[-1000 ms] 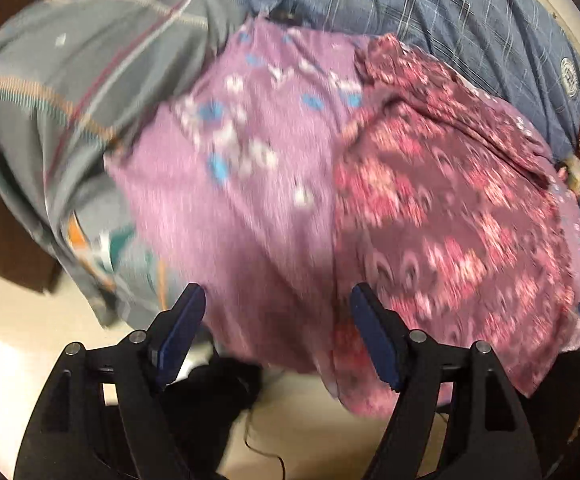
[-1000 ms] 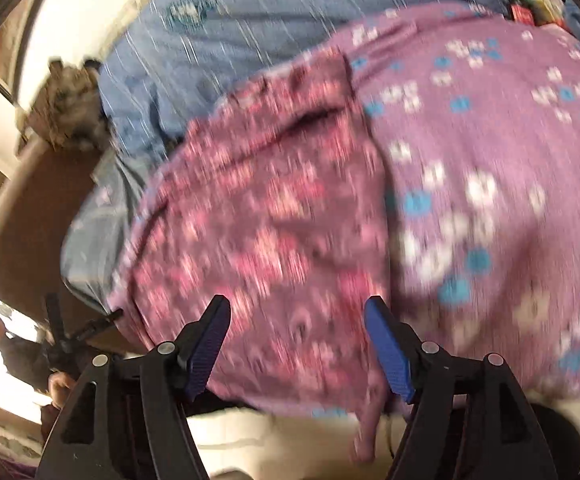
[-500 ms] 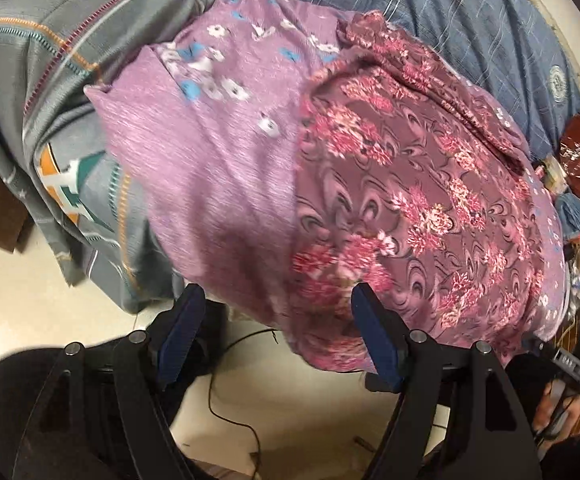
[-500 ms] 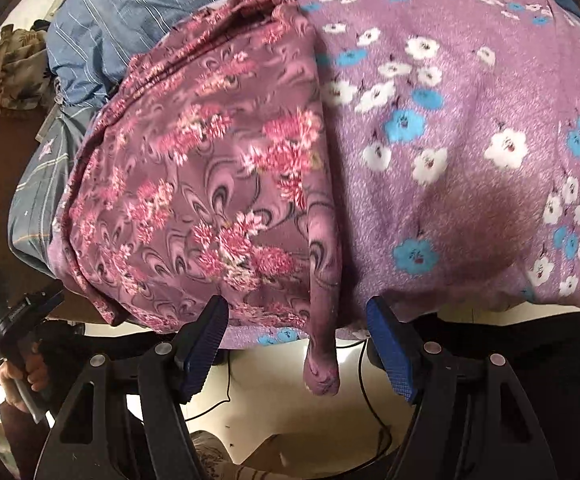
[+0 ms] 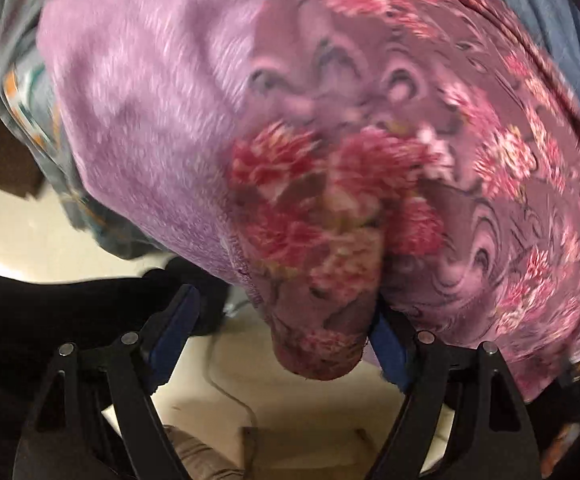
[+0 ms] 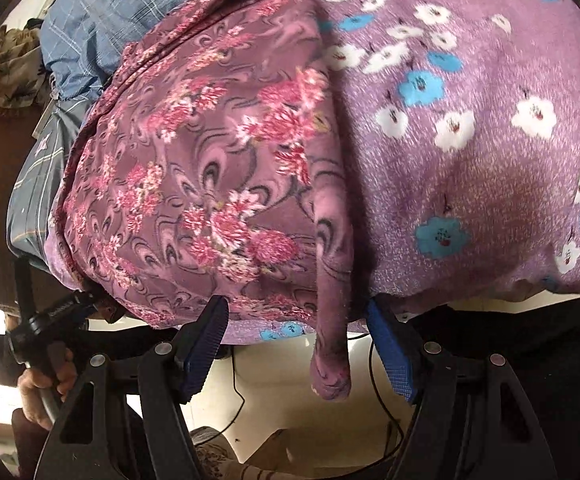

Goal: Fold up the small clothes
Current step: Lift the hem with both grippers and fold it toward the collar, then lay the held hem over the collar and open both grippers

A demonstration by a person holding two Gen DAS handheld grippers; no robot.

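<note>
- Left gripper (image 5: 282, 332) has its jaws wide apart, and a hanging corner of the pink flowered cloth (image 5: 330, 208) dangles between them. Under it lies the pale floor (image 5: 310, 412).
- Right gripper (image 6: 298, 344) is wide too, with a hanging strip of the cloth (image 6: 210, 168) between its jaws. Behind is a blue checked sheet (image 6: 130, 4).

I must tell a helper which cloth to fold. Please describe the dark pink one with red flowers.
On the bed, a lilac cloth with white and blue flowers overhangs the near edge. The dark pink cloth lies on its left part. Only it has swirls and red flowers.
</note>
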